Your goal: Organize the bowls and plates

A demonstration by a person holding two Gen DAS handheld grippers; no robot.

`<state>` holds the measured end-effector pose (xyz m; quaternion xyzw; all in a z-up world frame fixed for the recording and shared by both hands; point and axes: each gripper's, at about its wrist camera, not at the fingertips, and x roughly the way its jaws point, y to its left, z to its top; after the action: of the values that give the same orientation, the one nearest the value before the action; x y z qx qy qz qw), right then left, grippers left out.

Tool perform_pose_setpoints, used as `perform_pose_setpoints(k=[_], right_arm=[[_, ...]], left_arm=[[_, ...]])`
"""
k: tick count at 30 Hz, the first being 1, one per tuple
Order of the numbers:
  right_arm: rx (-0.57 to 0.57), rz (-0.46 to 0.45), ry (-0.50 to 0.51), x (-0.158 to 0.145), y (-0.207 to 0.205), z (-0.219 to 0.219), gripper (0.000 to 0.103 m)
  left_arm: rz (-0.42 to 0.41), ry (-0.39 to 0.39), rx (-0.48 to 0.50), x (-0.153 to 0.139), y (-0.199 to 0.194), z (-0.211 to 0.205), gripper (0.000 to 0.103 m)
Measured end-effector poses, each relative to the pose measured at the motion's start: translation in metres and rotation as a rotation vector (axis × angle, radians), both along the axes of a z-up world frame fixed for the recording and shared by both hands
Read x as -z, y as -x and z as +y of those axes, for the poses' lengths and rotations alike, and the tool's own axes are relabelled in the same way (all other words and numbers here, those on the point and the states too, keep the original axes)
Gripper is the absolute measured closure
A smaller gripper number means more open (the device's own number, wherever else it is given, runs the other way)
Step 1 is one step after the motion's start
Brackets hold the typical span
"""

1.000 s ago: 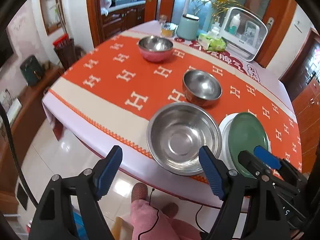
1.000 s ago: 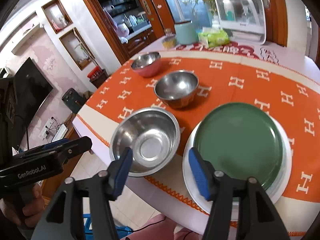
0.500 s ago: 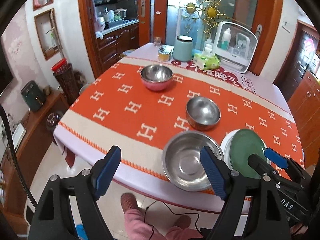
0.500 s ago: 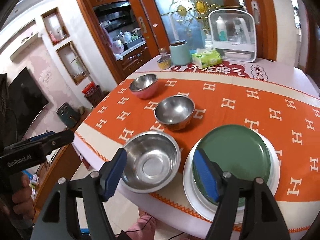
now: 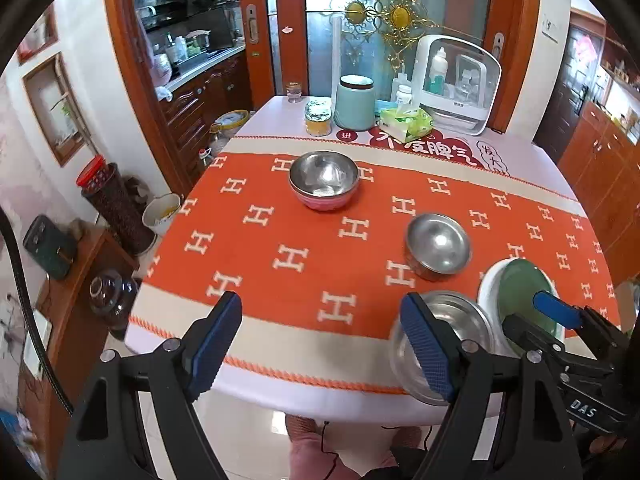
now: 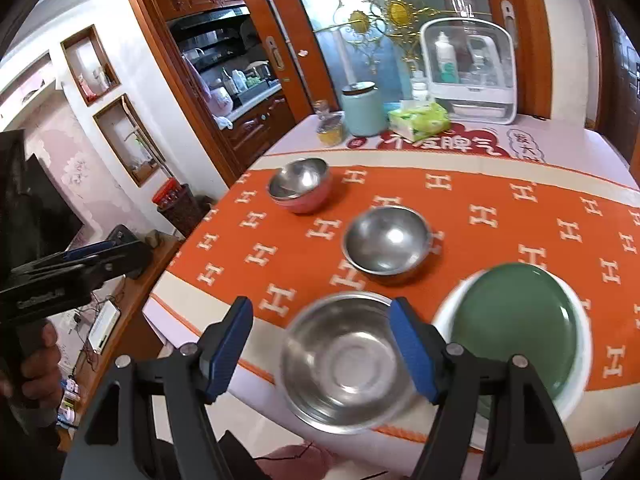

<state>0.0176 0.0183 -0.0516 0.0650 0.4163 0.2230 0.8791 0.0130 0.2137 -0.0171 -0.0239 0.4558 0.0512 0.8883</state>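
Observation:
A large steel bowl (image 6: 344,360) sits at the table's near edge, beside a green plate (image 6: 516,320) stacked on a white plate (image 6: 440,316). Behind them stand a medium steel bowl (image 6: 386,242) and a pink-sided steel bowl (image 6: 300,184). My right gripper (image 6: 320,316) hovers open above the large bowl, touching nothing. My left gripper (image 5: 320,320) is open over the cloth's near edge, left of the large bowl (image 5: 452,332), whose rim its right finger partly hides. The right gripper (image 5: 536,320) shows over the green plate (image 5: 520,292).
An orange patterned cloth (image 5: 312,240) covers the table. At the far end stand a mint canister (image 5: 355,104), a jar (image 5: 318,118), a tissue pack (image 5: 406,122) and a white storage box (image 5: 456,84). A person's pink slippers (image 5: 316,440) show below the near edge. A wooden sideboard (image 5: 80,280) stands left.
Both grippers have drawn back and risen, so more of the table shows. The left one shifted left off the large bowl. The right jaws widened slightly.

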Motion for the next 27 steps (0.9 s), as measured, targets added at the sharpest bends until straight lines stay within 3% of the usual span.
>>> perform_pose_setpoints(k=[17,21,27], right_arm=[[0.108,-0.017,0.106,-0.009,-0.056,0.104,0.032],[0.149,-0.022,0.107,-0.014,-0.081,0.115,0.032],[0.205,-0.045,0.147,-0.02,-0.119,0.129,0.032]], left_arm=[[0.109,-0.012,0.173,0.014,-0.124,0.095,0.023],[0.105,-0.034,0.213,0.013,-0.157,0.109,0.023],[0.083,0.001,0.239,0.011,-0.196,0.127,0.023]])
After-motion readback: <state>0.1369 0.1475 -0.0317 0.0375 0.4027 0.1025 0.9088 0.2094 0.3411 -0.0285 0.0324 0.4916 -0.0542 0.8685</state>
